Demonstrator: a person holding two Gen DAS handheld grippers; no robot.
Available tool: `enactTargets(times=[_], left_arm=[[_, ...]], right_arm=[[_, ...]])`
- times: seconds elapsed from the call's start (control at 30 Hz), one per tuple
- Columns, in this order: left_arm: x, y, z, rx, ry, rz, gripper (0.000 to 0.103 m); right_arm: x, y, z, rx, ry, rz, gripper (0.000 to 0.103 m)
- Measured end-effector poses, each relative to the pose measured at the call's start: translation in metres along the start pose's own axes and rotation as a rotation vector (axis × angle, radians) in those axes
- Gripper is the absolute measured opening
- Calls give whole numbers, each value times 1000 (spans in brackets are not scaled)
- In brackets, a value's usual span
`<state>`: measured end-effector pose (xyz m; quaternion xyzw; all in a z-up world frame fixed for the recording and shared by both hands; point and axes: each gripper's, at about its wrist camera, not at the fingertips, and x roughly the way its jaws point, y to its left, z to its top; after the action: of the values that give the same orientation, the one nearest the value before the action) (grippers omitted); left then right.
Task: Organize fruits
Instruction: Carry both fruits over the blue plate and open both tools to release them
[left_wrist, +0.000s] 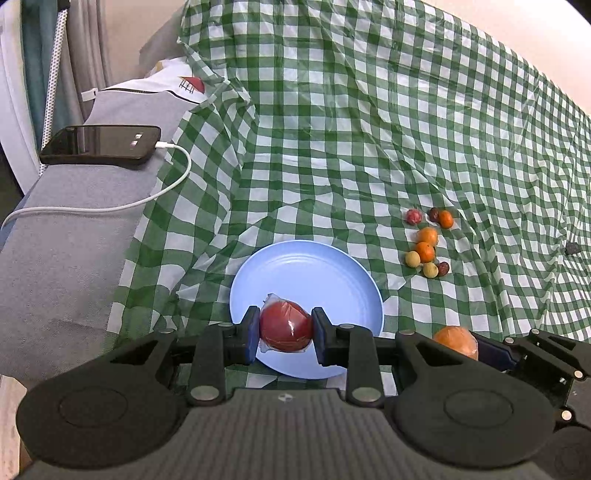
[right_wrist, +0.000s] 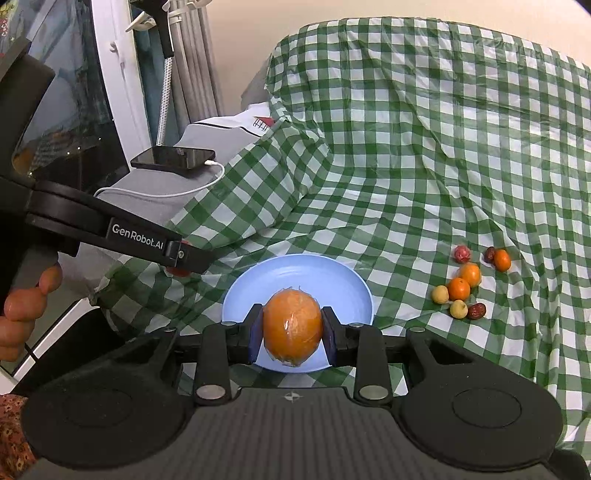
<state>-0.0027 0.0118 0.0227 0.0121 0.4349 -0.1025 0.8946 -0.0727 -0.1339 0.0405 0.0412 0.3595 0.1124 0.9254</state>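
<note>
A pale blue plate (left_wrist: 306, 273) lies on a bed covered with a green-and-white checked cloth (left_wrist: 369, 129), and everything here is placed relative to that plate. The left gripper (left_wrist: 286, 328) pinches a red, plastic-wrapped fruit (left_wrist: 286, 326) between its two pads, hanging over the plate's near rim. The right gripper (right_wrist: 292, 328) pinches an orange, plastic-wrapped fruit (right_wrist: 292, 325) the same way, also over the near part of the plate; this fruit's long axis stands roughly upright between the fingers. Both held fruits appear to sit above the plate, not resting on it, though the height cannot be judged. Neither hand looks clearly nearer; from the left camera the orange fruit shows just to the right of the plate's near edge. Further right of the plate, well apart from it, a small cluster of loose fruits (left_wrist: 428, 243) rests on the cloth. The coming move is probably straight down onto the plate.
</note>
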Motion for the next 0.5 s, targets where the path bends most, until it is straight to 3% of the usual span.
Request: enactTargets(times=[0.5], left_arm=[[31,1,3,5,71,20,32]], right_arm=[[28,-11,0,17,54,-9,34]])
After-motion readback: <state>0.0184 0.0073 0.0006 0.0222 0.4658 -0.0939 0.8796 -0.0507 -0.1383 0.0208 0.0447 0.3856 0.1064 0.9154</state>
